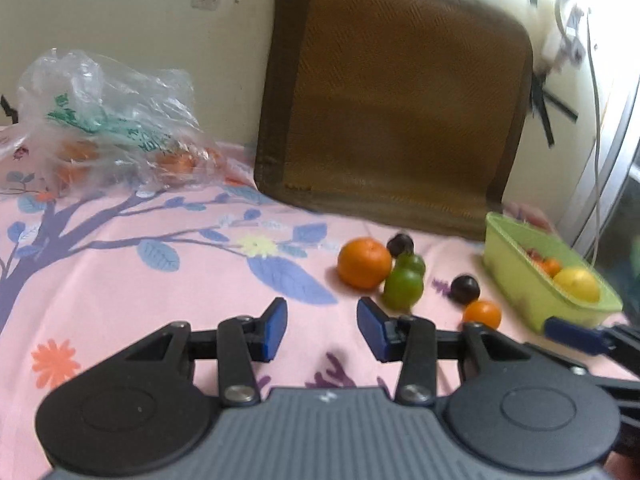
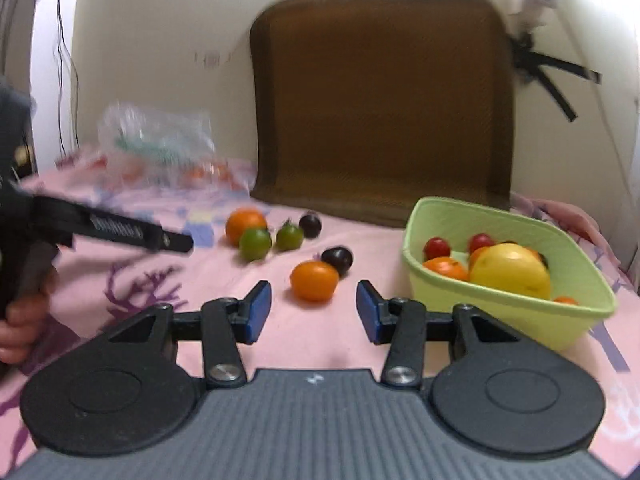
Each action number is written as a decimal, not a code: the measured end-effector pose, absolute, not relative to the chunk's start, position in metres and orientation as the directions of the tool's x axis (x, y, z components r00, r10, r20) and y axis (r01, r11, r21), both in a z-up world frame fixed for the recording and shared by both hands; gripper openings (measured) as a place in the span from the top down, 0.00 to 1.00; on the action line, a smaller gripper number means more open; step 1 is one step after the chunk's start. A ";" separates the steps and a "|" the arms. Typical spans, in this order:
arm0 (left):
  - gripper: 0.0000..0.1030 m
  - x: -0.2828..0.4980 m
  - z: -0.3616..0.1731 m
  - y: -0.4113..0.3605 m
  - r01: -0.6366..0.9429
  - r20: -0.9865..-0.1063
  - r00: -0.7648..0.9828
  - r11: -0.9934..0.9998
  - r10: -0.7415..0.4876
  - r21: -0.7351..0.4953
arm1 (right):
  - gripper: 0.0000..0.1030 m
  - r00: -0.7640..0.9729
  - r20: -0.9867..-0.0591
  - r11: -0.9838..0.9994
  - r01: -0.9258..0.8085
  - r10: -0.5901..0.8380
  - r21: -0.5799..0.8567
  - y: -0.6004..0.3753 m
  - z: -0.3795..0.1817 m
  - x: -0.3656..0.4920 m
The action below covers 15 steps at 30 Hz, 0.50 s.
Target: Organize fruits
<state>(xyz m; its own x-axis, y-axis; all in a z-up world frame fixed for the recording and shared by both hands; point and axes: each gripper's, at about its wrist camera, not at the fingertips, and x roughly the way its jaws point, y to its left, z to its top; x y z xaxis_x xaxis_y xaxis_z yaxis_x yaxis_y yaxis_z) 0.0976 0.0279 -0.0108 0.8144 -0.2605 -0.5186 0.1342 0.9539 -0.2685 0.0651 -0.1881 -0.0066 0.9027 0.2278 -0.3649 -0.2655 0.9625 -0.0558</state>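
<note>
Loose fruit lies on the pink flowered sheet: a large orange [image 1: 364, 263] [image 2: 245, 224], two green fruits [image 1: 402, 289] [image 2: 255, 243], two dark plums [image 1: 465, 289] [image 2: 337, 259] and a small orange [image 1: 482, 314] [image 2: 314, 280]. To the right stands a light green basket [image 1: 516, 276] [image 2: 500, 316] holding a yellow fruit [image 2: 510, 270], red tomatoes and oranges. My left gripper [image 1: 322, 316] [image 2: 160, 238] is open and empty, just short and left of the green fruits. My right gripper [image 2: 313, 308] is open, with the small orange just ahead of its fingertips [image 1: 576, 330].
A brown cushion [image 1: 396, 112] [image 2: 384, 100] leans on the cream wall behind the fruit. A crumpled clear plastic bag [image 1: 108, 120] [image 2: 156, 140] with more oranges sits at the back left. A person's hand [image 2: 20, 320] holds the left gripper. Cables hang at the right.
</note>
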 end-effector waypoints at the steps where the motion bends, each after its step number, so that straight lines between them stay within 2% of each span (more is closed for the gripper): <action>1: 0.62 0.097 -0.011 0.028 0.142 -0.516 0.813 0.951 -0.270 -0.273 | 0.51 0.902 -0.372 0.966 -0.254 0.219 -0.048 -0.189 -0.006 0.072; 4: 0.62 0.093 -0.010 0.022 0.169 -0.501 0.821 0.956 -0.272 -0.242 | 0.51 0.889 -0.416 0.976 -0.217 0.192 -0.013 -0.186 -0.007 0.092; 7: 0.62 0.088 -0.008 0.016 0.194 -0.481 0.833 0.958 -0.273 -0.209 | 0.51 0.836 -0.503 0.972 -0.232 0.219 0.038 -0.178 -0.016 0.112; 9: 0.62 0.089 -0.008 0.016 0.203 -0.481 0.830 0.956 -0.282 -0.211 | 0.51 0.837 -0.497 0.971 -0.228 0.231 0.067 -0.179 -0.015 0.115; 10: 0.62 0.090 -0.007 0.016 0.201 -0.487 0.826 0.956 -0.283 -0.214 | 0.56 0.832 -0.505 0.971 -0.226 0.232 0.074 -0.180 -0.017 0.115; 11: 0.62 0.092 -0.007 0.015 0.198 -0.495 0.821 0.956 -0.283 -0.218 | 0.67 0.834 -0.494 0.969 -0.234 0.245 0.085 -0.182 -0.017 0.111; 15: 0.63 0.105 -0.007 -0.001 0.243 -0.535 0.773 0.939 -0.339 -0.245 | 0.67 0.839 -0.482 0.966 -0.248 0.254 0.077 -0.184 -0.017 0.090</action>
